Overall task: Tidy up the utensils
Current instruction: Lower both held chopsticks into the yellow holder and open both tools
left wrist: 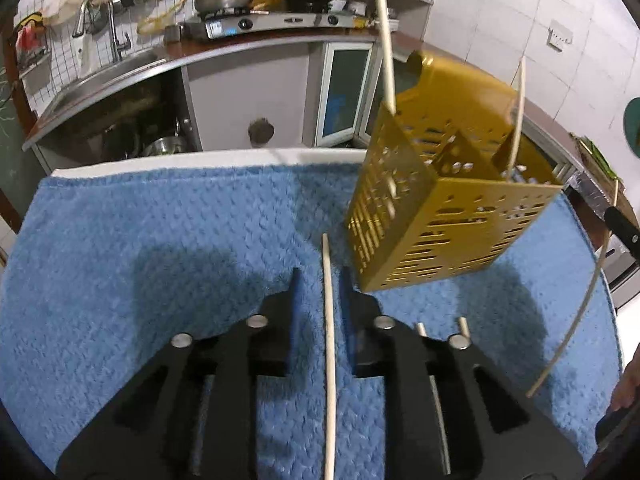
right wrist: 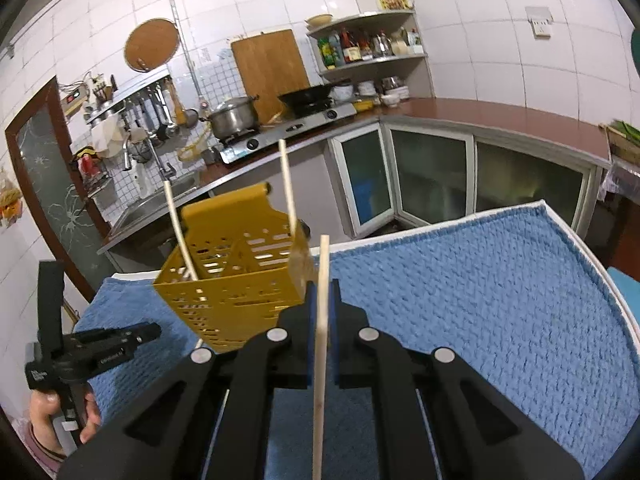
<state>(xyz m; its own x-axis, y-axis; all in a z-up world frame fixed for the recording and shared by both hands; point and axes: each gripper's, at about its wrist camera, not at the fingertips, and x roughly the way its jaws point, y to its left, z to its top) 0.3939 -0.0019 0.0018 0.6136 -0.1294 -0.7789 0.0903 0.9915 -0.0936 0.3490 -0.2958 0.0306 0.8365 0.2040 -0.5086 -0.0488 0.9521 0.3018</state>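
Note:
A yellow perforated utensil holder (left wrist: 444, 200) stands on the blue towel (left wrist: 160, 232), with two pale chopsticks upright in it (left wrist: 386, 52). My left gripper (left wrist: 318, 280) is open just left of the holder; a chopstick (left wrist: 329, 360) lies on the towel between its fingers. Two more chopstick ends (left wrist: 420, 328) lie beside its right finger. My right gripper (right wrist: 323, 292) is shut on a chopstick (right wrist: 322, 340), held in front of the holder (right wrist: 236, 280). That held chopstick shows at the right edge of the left wrist view (left wrist: 580, 312).
The towel covers a white table (right wrist: 580, 248). Behind are a counter with sink (left wrist: 96, 80), gas stove (left wrist: 276, 20) with a pot and wok, and glass-door cabinets (right wrist: 432, 172). The left gripper body and hand show at the left of the right wrist view (right wrist: 80, 356).

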